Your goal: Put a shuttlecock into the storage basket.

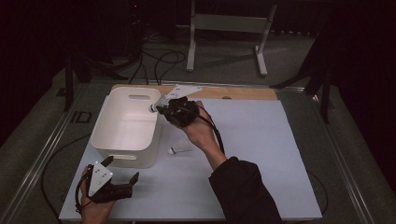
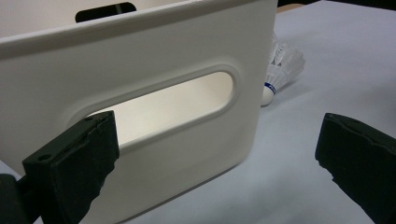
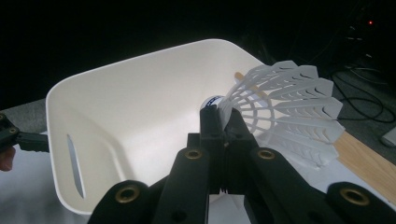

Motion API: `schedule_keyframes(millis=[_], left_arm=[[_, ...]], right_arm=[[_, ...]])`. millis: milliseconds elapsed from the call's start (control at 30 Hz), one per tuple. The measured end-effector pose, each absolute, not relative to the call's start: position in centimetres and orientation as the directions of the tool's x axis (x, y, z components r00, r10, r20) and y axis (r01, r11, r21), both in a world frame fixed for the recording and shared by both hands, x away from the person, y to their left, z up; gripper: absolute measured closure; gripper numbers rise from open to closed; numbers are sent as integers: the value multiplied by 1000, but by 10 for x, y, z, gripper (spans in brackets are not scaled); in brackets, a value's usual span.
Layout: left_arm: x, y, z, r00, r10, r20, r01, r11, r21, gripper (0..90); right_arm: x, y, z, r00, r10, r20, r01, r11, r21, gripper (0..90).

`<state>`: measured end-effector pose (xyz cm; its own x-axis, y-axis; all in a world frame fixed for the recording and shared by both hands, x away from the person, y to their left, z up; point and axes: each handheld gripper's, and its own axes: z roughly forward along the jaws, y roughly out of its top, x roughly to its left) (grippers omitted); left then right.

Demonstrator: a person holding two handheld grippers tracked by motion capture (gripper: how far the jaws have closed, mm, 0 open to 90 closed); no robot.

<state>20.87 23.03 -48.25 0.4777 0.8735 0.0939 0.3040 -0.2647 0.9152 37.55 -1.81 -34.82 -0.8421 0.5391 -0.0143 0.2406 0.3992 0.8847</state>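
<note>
A white plastic shuttlecock (image 3: 289, 107) is pinched by its skirt in my right gripper (image 3: 223, 126), jaws shut on it, cork end pointing into the white bin (image 3: 140, 93). In the high view my right gripper (image 1: 159, 109) hovers at the right rim of the bin (image 1: 107, 135) with the shuttlecock's cork (image 1: 152, 108) over the rim. A second shuttlecock (image 1: 180, 148) lies on the table just right of the bin, also visible as the shuttlecock (image 2: 280, 70) past the bin's corner. My left gripper (image 1: 122, 169) rests open near the bin's front wall (image 2: 154, 56), nothing between its jaws.
The bin stands on a pale blue mat (image 1: 261, 140) with a wooden strip (image 1: 243, 93) along the far edge. Cables (image 1: 159, 60) and a white stand (image 1: 224, 28) lie on the dark floor beyond. The person's dark sleeve (image 1: 243, 191) crosses the mat's near middle.
</note>
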Motion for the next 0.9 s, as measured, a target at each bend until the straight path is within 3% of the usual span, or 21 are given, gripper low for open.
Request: schedule_keyframes(millis=[600,633,700,800,833,900], left_arm=[[208,231,-482,477,874,94,303,-264,916,1],[208,231,-482,477,874,94,303,-264,916,1],[208,231,-482,476,874,94,302,-264,916,0],[208,232,-482,475,875,94,303,-263,916,1],[208,232,-482,476,874,94,303,-264,916,1],[208,231,-482,477,874,96,303,-266,915,1]], right_arm=[[374,4,-353,-859,512,-17,238,428,872,882],[375,5,-354,-861,508,-13,238,426,873,810],[376,5,-355,-867,498,10,254,424,869,547],[377,5,-356,-864,503,6,263,441,858,464],[378,4,-357,-858,513,14,277,441,854,359],[378,1,-356,-849,528,10,283,439,853,319]])
